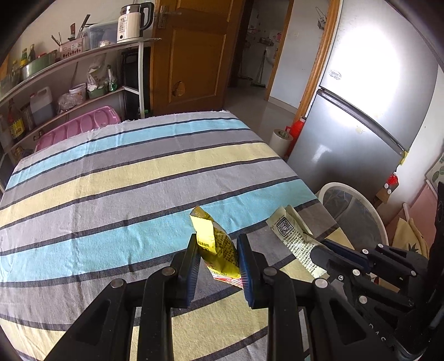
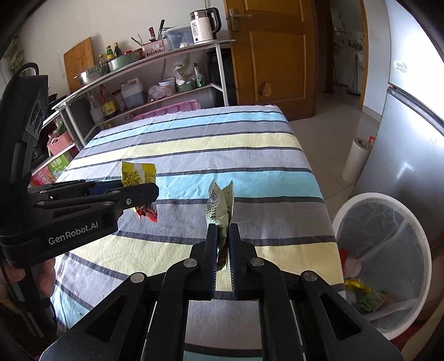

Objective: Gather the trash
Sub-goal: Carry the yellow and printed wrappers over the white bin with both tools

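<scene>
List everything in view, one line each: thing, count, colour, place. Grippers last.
Crinkled yellow snack wrapper: 1, yellow and red, in the left gripper.
Pale green printed wrapper: 1, pale green, in the right gripper.
Striped cloth-covered table: 1, blue, grey, yellow, below both grippers.
Round white trash bin: 1, white, clear liner, on the floor right of the table, some trash inside.
Silver refrigerator: 1, right.
White electric kettle: 1, top shelf.
Wooden door: 1, brown, back.
Left gripper: shut on yellow wrapper.
Right gripper: shut on green wrapper.

Crumpled yellow wrapper and pale green wrapper, each upright, above the striped cloth.
</scene>
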The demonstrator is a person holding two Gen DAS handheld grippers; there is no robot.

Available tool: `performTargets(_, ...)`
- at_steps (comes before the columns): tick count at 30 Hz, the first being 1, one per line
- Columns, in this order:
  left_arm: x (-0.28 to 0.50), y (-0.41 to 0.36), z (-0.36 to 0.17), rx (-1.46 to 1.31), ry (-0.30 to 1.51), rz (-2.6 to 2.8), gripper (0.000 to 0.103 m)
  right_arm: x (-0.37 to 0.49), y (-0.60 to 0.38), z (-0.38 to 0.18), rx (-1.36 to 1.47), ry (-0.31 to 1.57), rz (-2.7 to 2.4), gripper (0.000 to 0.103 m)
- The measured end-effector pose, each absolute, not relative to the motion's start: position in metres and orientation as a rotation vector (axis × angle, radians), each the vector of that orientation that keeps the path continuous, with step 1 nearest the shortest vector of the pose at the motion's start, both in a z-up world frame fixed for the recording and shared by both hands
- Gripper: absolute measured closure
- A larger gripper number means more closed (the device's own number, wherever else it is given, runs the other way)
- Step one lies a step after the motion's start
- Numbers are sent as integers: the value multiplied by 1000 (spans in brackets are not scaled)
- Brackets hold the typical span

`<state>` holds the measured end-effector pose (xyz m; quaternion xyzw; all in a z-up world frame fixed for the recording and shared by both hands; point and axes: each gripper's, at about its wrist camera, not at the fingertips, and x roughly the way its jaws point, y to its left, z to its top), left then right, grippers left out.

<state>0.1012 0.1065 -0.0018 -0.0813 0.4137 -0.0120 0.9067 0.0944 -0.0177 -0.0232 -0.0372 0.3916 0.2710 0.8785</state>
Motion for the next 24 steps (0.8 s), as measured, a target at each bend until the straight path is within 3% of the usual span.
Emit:
performTargets(18,103,44,14,-87,814,-103,84,85,-112,1,38,752,399,95)
performTargets(21,100,61,7,-79,832,-32,79,84,-107,-1,41,756,415,95)
performTargets(24,97,78,1,-82,847,10,65,85,-93,-6,34,768,445,95)
